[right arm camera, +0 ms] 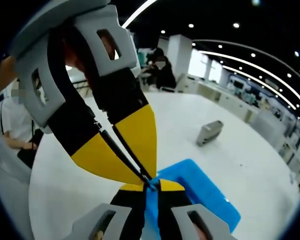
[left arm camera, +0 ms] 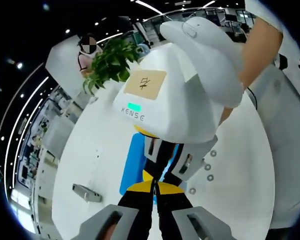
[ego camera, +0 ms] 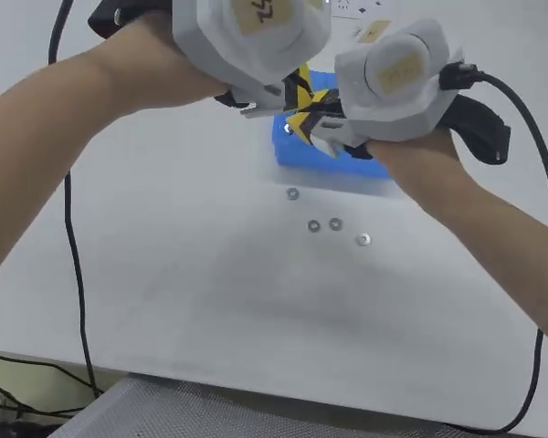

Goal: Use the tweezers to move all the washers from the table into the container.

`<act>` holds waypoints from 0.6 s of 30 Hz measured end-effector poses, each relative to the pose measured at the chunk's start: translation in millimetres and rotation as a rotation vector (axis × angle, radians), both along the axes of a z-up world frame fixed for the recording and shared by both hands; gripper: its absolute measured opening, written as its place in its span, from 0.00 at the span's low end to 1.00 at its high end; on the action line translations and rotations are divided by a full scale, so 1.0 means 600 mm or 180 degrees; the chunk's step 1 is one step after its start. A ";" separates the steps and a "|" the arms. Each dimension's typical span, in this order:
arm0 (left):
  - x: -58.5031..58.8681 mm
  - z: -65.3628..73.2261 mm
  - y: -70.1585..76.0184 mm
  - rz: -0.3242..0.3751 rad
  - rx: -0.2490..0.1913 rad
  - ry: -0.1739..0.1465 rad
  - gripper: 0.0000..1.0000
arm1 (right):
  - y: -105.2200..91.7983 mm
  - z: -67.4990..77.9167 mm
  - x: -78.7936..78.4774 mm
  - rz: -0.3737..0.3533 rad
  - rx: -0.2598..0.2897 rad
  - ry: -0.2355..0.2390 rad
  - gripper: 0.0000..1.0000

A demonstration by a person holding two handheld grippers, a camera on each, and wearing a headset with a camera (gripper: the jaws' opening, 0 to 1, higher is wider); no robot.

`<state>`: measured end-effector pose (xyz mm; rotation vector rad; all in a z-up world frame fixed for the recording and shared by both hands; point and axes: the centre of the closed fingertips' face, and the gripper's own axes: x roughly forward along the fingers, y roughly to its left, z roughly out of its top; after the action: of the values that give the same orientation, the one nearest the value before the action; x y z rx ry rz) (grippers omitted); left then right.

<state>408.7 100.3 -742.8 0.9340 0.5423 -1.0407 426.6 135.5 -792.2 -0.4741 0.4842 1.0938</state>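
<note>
Our left gripper (right arm camera: 146,176) is clamped on the tweezers (right arm camera: 124,152), which run as two thin black legs between its yellow pads. It is held up over the table (ego camera: 210,274), nose to nose with our right gripper (right arm camera: 151,191). The right one's jaws stand nearly together just where the tweezer tips end. We cannot tell whether they pinch the tips or only sit beside them.

Both grippers hang above the blue container (ego camera: 297,153), which sits toward the far side of the table. They hide its inside from us, so we cannot say what it holds.

Four washers (ego camera: 313,225) lie flat on the table on our side of the container. One is close to its near edge, two form a pair a little farther out, and the fourth lies off to the right of the pair. We see nothing between the tweezer tips.

We judge the step in hand to be settling the tweezers between the two grippers, with four washers not yet fetched. Next we have to carry the tips down to a washer, probably the one closest to the container. The washers are thin and lie flush on the table, so the tips must come in low and close on the ring's edge or through its hole. Squeezing the legs calls for a light, even touch, or the washer may skid away.
</note>
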 end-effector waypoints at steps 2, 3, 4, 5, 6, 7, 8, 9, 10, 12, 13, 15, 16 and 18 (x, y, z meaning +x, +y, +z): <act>0.000 -0.004 0.002 0.0023 -0.0019 0.0019 0.00 | -0.001 -0.001 0.001 0.0000 -0.0017 0.0013 0.04; 0.000 -0.006 0.003 0.0028 -0.0023 0.0025 0.00 | -0.001 -0.004 0.002 -0.0004 -0.0021 0.0029 0.04; 0.000 -0.007 0.005 0.0036 -0.0031 0.0034 0.00 | -0.001 -0.008 0.002 -0.0013 -0.0021 0.0046 0.04; 0.000 -0.009 0.006 0.0038 -0.0029 0.0039 0.00 | -0.001 -0.010 0.002 -0.0015 -0.0019 0.0058 0.04; 0.002 -0.012 0.007 0.0040 -0.0018 0.0047 0.00 | -0.001 -0.012 0.002 -0.0017 -0.0019 0.0070 0.04; 0.002 -0.013 0.007 0.0040 -0.0015 0.0049 0.00 | 0.000 -0.015 0.001 -0.0017 -0.0020 0.0082 0.04; 0.002 -0.016 0.007 0.0040 -0.0005 0.0055 0.00 | 0.000 -0.019 0.002 -0.0022 -0.0032 0.0103 0.04; 0.002 -0.019 0.007 0.0033 0.0007 0.0055 0.00 | -0.001 -0.016 -0.001 -0.0020 -0.0052 0.0113 0.04; -0.001 -0.018 0.006 0.0020 0.0011 0.0052 0.00 | -0.002 -0.016 -0.002 -0.0009 -0.0072 0.0106 0.04; -0.001 -0.021 0.005 0.0026 -0.0010 0.0055 0.00 | -0.004 -0.019 -0.002 0.0005 -0.0098 0.0083 0.04; -0.001 -0.024 0.005 0.0027 -0.0009 0.0053 0.00 | -0.003 -0.022 -0.003 0.0017 -0.0103 0.0097 0.04; -0.003 -0.023 0.004 0.0031 -0.0022 0.0062 0.00 | -0.003 -0.025 -0.003 0.0006 -0.0099 0.0141 0.05; -0.002 -0.024 0.004 0.0038 -0.0028 0.0067 0.00 | -0.003 -0.025 -0.003 -0.0004 -0.0093 0.0146 0.05; -0.002 -0.022 0.003 0.0042 -0.0031 0.0065 0.00 | -0.005 -0.023 -0.004 -0.0031 -0.0082 0.0150 0.05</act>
<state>407.3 101.9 -756.2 0.9110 0.5594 -1.0411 424.4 132.7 -805.9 -0.4692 0.5420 1.0924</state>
